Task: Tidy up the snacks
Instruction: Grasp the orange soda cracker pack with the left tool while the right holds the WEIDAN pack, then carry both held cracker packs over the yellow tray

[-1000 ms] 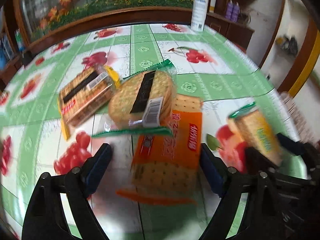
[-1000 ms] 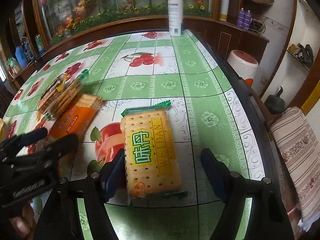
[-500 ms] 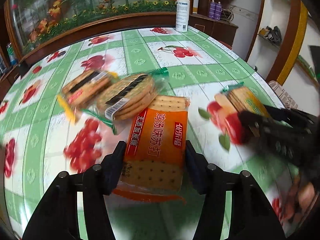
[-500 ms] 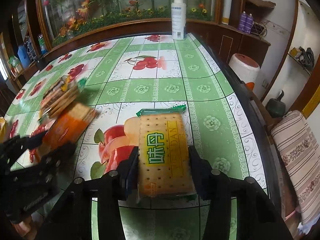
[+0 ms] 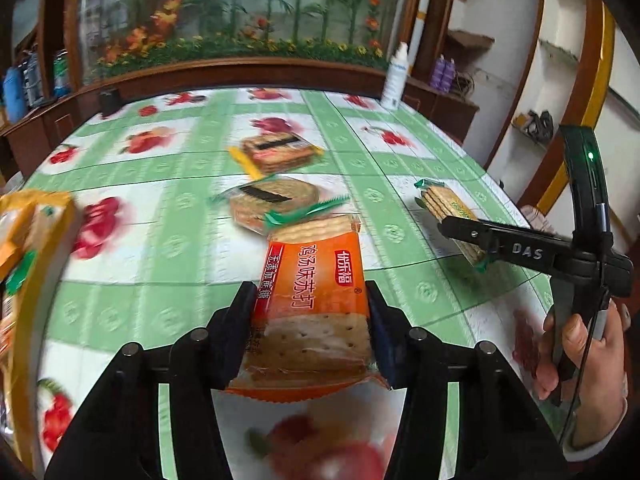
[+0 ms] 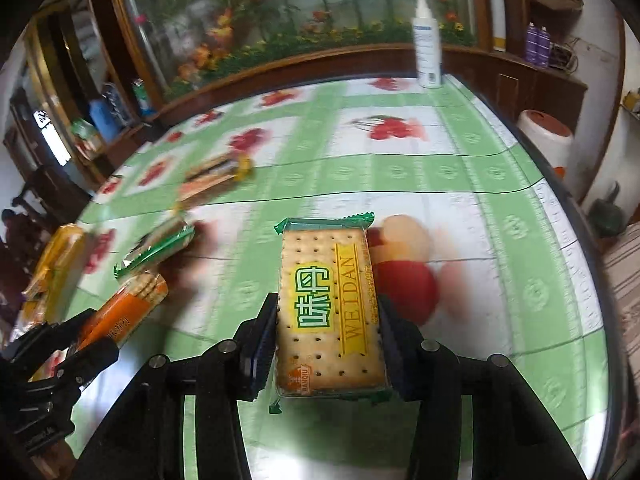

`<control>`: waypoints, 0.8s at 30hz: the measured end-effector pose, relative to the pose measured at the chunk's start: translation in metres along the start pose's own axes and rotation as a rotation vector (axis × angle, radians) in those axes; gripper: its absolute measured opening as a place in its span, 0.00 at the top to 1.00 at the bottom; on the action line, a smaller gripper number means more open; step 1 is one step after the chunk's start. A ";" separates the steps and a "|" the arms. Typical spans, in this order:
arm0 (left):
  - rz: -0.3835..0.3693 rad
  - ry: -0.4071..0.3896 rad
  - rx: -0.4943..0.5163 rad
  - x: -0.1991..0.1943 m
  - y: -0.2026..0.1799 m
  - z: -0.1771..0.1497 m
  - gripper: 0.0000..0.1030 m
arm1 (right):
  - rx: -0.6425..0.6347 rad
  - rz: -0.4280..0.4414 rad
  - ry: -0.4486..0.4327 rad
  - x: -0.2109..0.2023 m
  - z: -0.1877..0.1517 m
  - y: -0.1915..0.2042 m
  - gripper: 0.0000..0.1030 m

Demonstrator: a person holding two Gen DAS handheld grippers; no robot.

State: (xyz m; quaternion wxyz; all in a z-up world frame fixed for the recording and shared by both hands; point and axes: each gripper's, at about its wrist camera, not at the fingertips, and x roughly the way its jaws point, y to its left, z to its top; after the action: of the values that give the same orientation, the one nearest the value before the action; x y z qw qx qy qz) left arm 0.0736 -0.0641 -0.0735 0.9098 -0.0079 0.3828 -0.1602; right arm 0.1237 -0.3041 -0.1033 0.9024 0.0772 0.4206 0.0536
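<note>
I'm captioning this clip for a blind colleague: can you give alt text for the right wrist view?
The right gripper clamps a green-edged WEIDAN cracker pack lengthwise above a green fruit-print tablecloth. At lower left the left gripper holds an orange cracker pack; more snack packs lie blurred beyond.

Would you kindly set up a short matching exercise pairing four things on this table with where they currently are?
Things:
1. orange cracker pack
2. green cracker pack
3. round cracker pack
4. white bottle

Places:
A. standing at the table's far edge
B. lying loose on the tablecloth
C. between the left gripper's fingers
D. between the right gripper's fingers

Pairs: 1-C, 2-D, 3-B, 4-A
</note>
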 end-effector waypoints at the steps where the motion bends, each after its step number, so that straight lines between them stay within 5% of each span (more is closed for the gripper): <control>1: 0.004 -0.005 -0.011 -0.004 0.005 -0.002 0.51 | 0.002 0.017 -0.009 -0.004 -0.003 0.005 0.53; 7: 0.038 -0.057 -0.045 -0.029 0.032 -0.012 0.51 | 0.023 0.155 -0.038 -0.018 -0.015 0.035 0.53; 24: 0.192 -0.148 -0.116 -0.061 0.074 -0.015 0.51 | -0.151 0.251 -0.073 -0.039 -0.022 0.137 0.53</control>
State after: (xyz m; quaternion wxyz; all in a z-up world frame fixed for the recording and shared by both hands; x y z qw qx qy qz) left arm 0.0440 0.0257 -0.0522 0.9448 -0.0356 0.3221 -0.0490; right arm 0.0771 -0.1735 -0.0626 0.9065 0.0628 0.3694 0.1946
